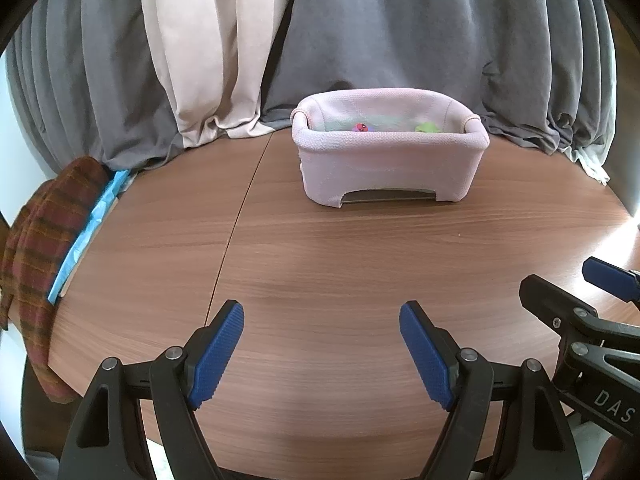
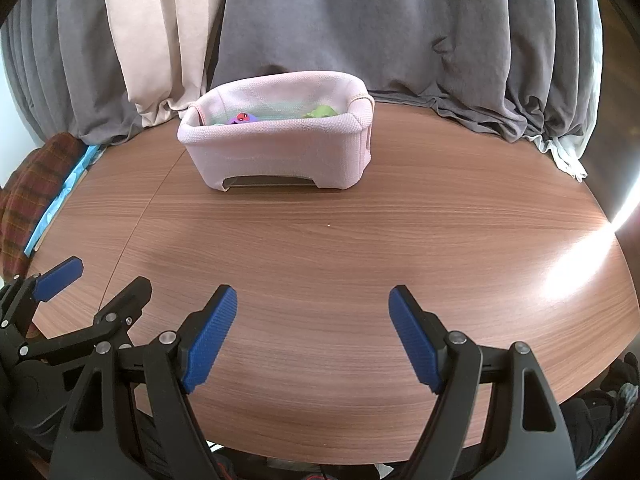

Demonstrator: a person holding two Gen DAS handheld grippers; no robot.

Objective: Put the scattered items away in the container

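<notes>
One wooden table (image 1: 320, 248) with a single seam line across its top carries the scene; grey curtains (image 1: 420, 32) and one cream curtain (image 1: 208, 40) hang behind its far edge. One plaid cloth (image 1: 36, 248) lies over the table's left rim, with one light-blue strip (image 1: 86, 236) just beside it. One pink fabric basket (image 1: 384, 168) stands upright on the far half of the table, near the curtains, with a cut-out slot at the bottom of its near wall. Inside it, three small items show above the rim: one green item (image 2: 322, 112) toward the right end, and one red item (image 2: 242, 116) resting against one purple item (image 2: 233, 121) toward the left end; their exact kind cannot be told. Two hand-held grippers are present. The left gripper (image 1: 321, 354) and the right gripper (image 2: 312, 338) both angle downward over the near part of the table, side by side, well apart from the basket. Each has its blue pads (image 2: 210, 344) spread wide, with only bare tabletop between them.
</notes>
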